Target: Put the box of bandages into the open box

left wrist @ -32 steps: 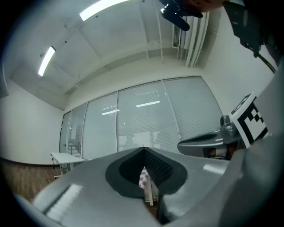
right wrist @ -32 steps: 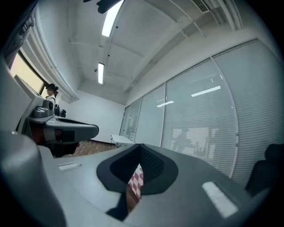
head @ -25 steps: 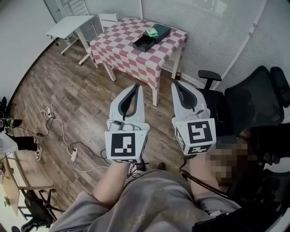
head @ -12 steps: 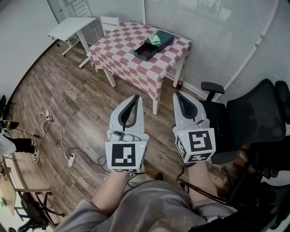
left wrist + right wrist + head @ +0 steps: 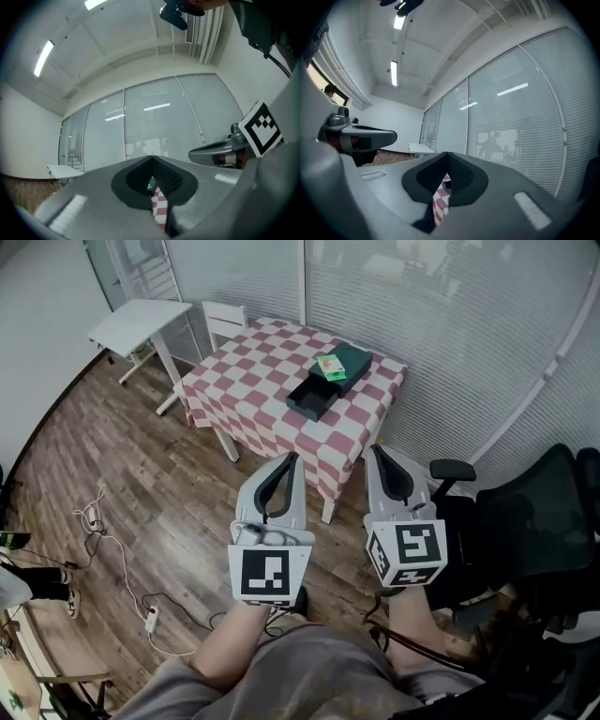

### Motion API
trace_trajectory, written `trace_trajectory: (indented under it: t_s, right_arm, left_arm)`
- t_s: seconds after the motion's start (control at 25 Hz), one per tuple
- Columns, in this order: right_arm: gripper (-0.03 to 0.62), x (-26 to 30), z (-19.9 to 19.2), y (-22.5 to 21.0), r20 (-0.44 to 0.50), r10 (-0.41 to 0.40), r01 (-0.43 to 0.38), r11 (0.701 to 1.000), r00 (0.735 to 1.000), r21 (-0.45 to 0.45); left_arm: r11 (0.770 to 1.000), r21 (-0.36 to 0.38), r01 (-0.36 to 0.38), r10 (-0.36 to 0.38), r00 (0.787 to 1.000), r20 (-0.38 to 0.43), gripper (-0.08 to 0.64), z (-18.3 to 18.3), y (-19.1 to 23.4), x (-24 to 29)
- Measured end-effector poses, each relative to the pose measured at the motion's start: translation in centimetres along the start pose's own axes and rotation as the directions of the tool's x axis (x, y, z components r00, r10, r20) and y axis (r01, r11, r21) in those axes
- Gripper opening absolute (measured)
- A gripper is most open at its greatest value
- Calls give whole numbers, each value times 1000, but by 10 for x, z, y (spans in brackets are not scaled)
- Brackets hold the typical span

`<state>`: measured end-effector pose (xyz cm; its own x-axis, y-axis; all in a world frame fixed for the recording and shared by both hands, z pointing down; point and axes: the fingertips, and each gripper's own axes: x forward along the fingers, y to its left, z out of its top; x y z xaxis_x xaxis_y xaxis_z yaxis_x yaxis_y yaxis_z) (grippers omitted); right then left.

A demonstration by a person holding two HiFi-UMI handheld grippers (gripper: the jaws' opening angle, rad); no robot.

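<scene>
A table with a red-and-white checked cloth [image 5: 272, 390] stands ahead. On it lies an open dark box [image 5: 312, 400], and a dark lid [image 5: 349, 363] behind it carries the small green box of bandages [image 5: 329, 367]. My left gripper [image 5: 292, 457] and right gripper [image 5: 372, 451] are held side by side over the wooden floor, short of the table's near corner. Both are shut, tips meeting, with nothing between them. In the left gripper view [image 5: 152, 159] and the right gripper view [image 5: 446, 153] the checked cloth shows through the slit behind the closed tips.
A small white table [image 5: 131, 324] and a white chair [image 5: 223, 317] stand at the back left. Black office chairs [image 5: 525, 521] are close on the right. Cables and a power strip [image 5: 150, 619] lie on the floor at left. Windows with blinds [image 5: 450, 343] run behind the table.
Both grippers have moved forward together toward the checked table, which now sits nearer and lower in the head view. Both stay shut.
</scene>
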<state>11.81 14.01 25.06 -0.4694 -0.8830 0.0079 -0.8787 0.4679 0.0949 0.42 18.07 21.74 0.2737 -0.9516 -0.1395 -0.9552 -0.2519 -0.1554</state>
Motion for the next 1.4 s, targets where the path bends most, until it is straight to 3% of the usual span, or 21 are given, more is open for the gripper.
trace_trajectory:
  t_s: [0.32, 0.52, 0.92, 1.4]
  right_arm:
    - [28, 74, 10, 2, 5, -51, 51, 998, 999, -20]
    - [28, 98, -2, -8, -32, -69, 68, 997, 997, -39]
    - [28, 171, -44, -61, -91, -84, 84, 996, 992, -2]
    - [28, 300, -65, -142, -118, -40, 45, 998, 992, 36]
  left_arm:
    - [998, -16, 55, -55, 998, 15, 0, -16, 52, 57]
    - [996, -48, 70, -70, 997, -8, 0, -36, 63, 85]
    - [994, -43, 100, -103, 992, -67, 0, -82, 68, 170]
    - [996, -23, 91, -93, 991, -92, 0, -102, 87, 316]
